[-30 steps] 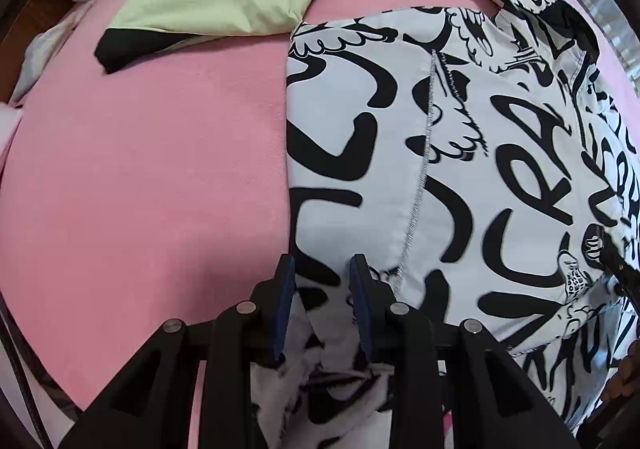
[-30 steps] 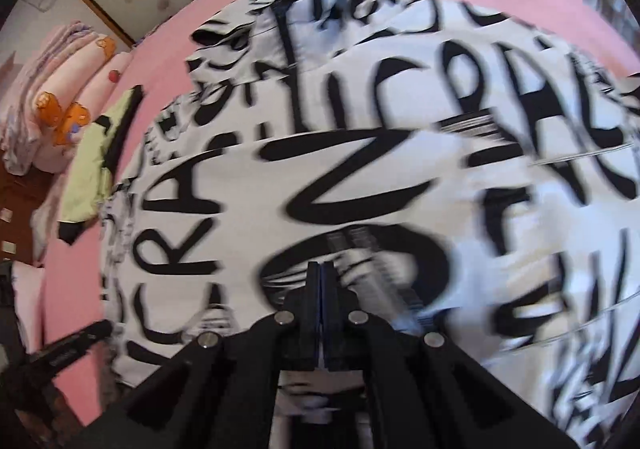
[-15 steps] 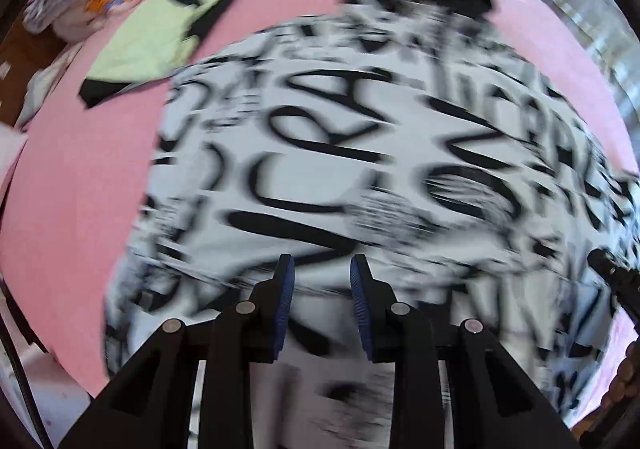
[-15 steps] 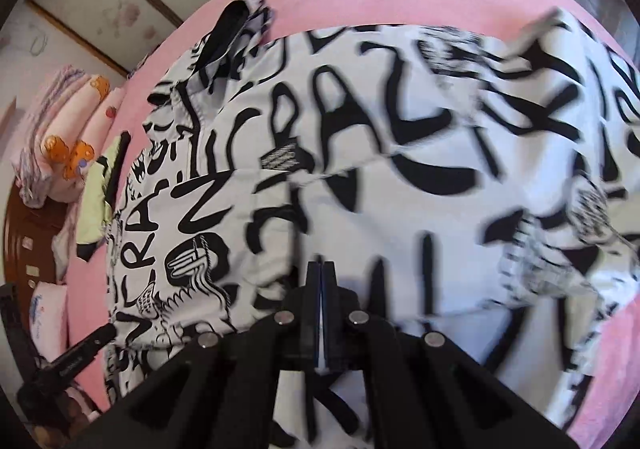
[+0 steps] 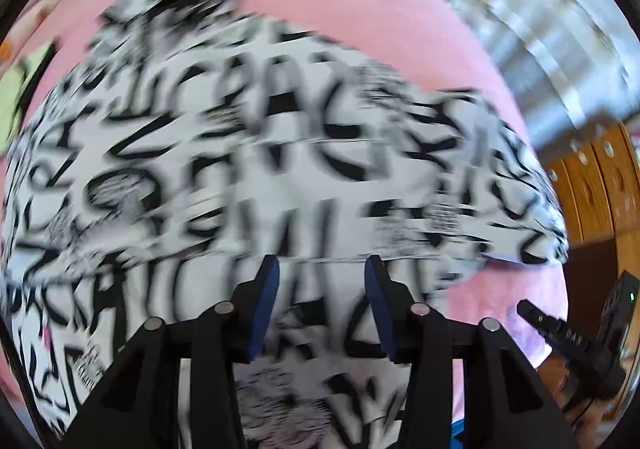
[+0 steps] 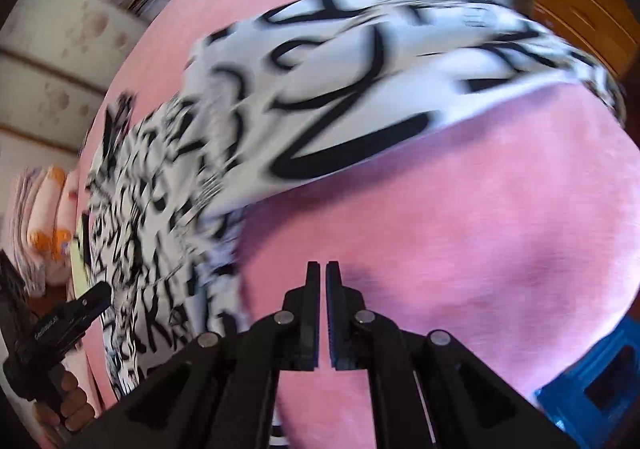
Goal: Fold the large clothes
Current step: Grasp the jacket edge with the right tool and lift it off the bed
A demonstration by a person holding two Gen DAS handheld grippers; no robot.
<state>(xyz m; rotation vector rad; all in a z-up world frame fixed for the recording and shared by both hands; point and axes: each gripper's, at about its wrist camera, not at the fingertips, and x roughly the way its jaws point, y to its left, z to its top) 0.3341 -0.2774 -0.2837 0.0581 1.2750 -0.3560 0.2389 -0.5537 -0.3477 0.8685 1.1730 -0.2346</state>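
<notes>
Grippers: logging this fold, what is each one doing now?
Left gripper: jaws opening over the printed garment, gripping nothing.
Right gripper: shut, empty.

Black-and-white lettered garment (image 5: 248, 169) lies spread on pink bed (image 6: 460, 229).

Black claws (image 5: 320, 269), blue pads (image 5: 267, 289), apparently silver screws.

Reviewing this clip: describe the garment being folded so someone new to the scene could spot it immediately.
Start from the pink sheet that covers the whole work surface. Spread across it is the large white garment, much the biggest cloth there. Bold black graffiti-style lettering all over sets it apart from the plain pale green piece at the sheet's far left edge in the left wrist view.
</notes>
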